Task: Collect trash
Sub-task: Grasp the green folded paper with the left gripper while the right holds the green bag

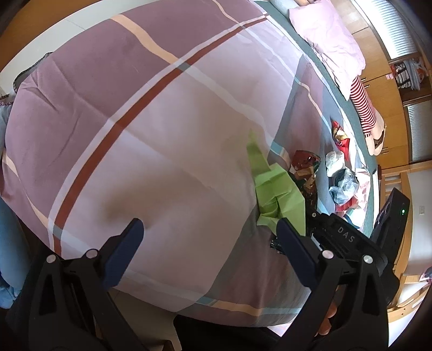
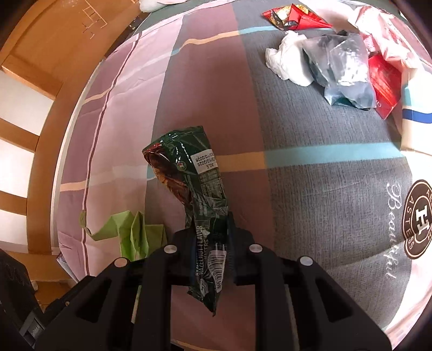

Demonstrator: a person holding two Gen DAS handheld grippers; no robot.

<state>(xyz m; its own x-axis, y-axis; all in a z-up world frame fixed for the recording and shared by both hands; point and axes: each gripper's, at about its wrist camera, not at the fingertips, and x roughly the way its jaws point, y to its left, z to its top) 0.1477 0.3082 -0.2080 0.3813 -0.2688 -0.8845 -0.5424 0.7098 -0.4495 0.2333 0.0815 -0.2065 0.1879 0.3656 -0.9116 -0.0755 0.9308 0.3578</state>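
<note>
A: What has the right tool [image 2: 213, 237] got?

B: Its jaws are pinched nearly together on a long dark green foil wafer wrapper [image 2: 193, 189]. The wrapper stands up past the tips, and its lower end with the barcode hangs back toward the tool's body.

A: And the left tool [image 1: 208, 232]?

B: Its blue fingers [image 1: 127, 248] stand wide apart with nothing between them, pointing down over the plaid quilt in mauve, pink and grey [image 1: 151, 113] that covers the bed.

A: Where is the remaining trash?

B: Seen from the right tool, it lies ahead and to the right, well apart from the tips. There is a crumpled white tissue [image 2: 287, 63], touching a clear bluish plastic bag [image 2: 344, 71], and just beside that a flat red packet [image 2: 384, 83]. Farther ahead lies a red crinkled snack wrapper [image 2: 295, 16].

A: Anything close in?

B: A crumpled light green sheet of paper [image 2: 135, 233] lies on the quilt just to the left of the right tool. From the left tool it sits just ahead of the right-hand finger, touching the other tool's body.

A: Anything else on the bed?

B: A pale pink pillow [image 1: 328, 43] far ahead of the left tool, to its right.
</note>
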